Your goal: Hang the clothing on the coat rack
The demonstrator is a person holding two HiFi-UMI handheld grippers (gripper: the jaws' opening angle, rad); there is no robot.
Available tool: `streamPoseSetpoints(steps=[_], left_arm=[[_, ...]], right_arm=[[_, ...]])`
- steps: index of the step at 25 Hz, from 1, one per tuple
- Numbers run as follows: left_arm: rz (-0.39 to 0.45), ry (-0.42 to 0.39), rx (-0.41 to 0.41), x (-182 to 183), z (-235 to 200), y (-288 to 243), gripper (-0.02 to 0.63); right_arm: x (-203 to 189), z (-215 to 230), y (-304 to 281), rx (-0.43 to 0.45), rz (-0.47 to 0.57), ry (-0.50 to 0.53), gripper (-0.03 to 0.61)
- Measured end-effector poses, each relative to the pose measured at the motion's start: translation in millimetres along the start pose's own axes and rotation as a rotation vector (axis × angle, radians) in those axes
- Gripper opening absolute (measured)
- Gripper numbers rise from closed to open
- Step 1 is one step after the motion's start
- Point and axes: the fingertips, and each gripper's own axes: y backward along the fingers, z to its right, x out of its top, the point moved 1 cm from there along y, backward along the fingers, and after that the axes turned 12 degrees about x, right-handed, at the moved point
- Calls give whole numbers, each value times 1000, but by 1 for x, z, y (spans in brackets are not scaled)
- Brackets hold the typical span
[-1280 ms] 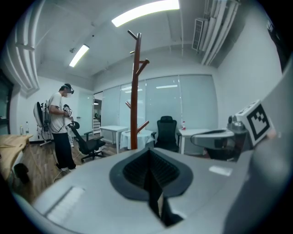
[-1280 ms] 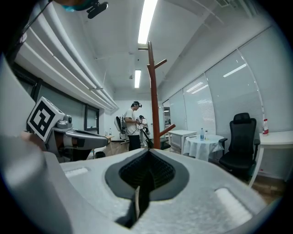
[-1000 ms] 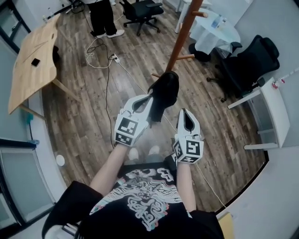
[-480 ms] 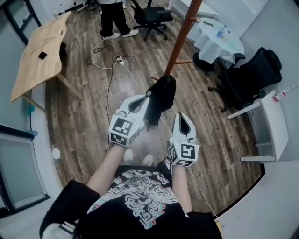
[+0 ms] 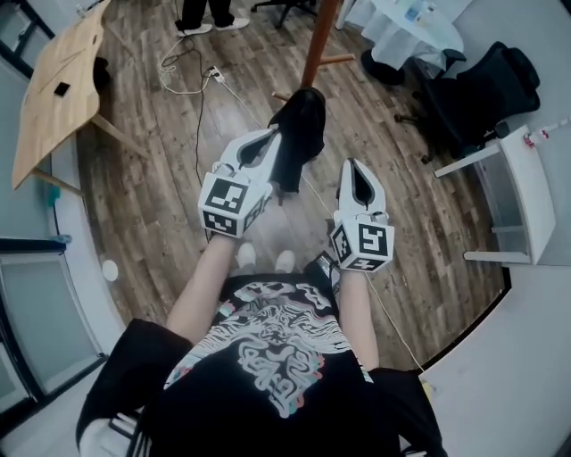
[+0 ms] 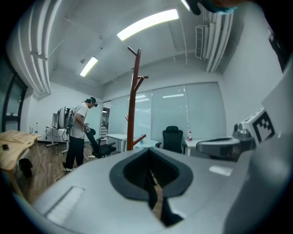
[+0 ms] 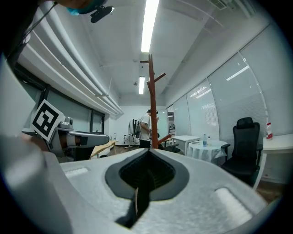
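In the head view a black garment [image 5: 299, 134] hangs from the tip of my left gripper [image 5: 275, 136], which is shut on it. The cloth dangles just in front of the brown wooden coat rack [image 5: 318, 40], near its low pegs. In the left gripper view the rack [image 6: 132, 100] stands straight ahead with its pegs bare, beyond the closed jaws. My right gripper [image 5: 355, 166] is shut with nothing in it, lower and to the right of the garment. Through the right gripper view the rack [image 7: 152, 100] stands ahead.
A wooden table [image 5: 53, 89] stands at the left, with cables [image 5: 192, 80] across the floor beside it. A black office chair [image 5: 482, 89], a cloth-covered round table [image 5: 419, 27] and a white desk [image 5: 526, 196] stand to the right. A person [image 6: 78, 137] stands beyond the rack.
The left gripper and the black garment have moved up the picture toward the rack's pole. The right gripper shifted slightly right. Both stayed shut.
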Motion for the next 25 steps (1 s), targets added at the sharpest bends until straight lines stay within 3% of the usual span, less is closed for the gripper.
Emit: streamPoseSetpoints(steps=[9, 25], left_arm=[[2, -5, -8, -2, 7, -8, -11], [-14, -8, 21, -6, 10, -17, -11]], right_arm=[[2, 31, 12, -65, 10, 2, -2], [-5, 55, 14, -68, 3, -18, -2]])
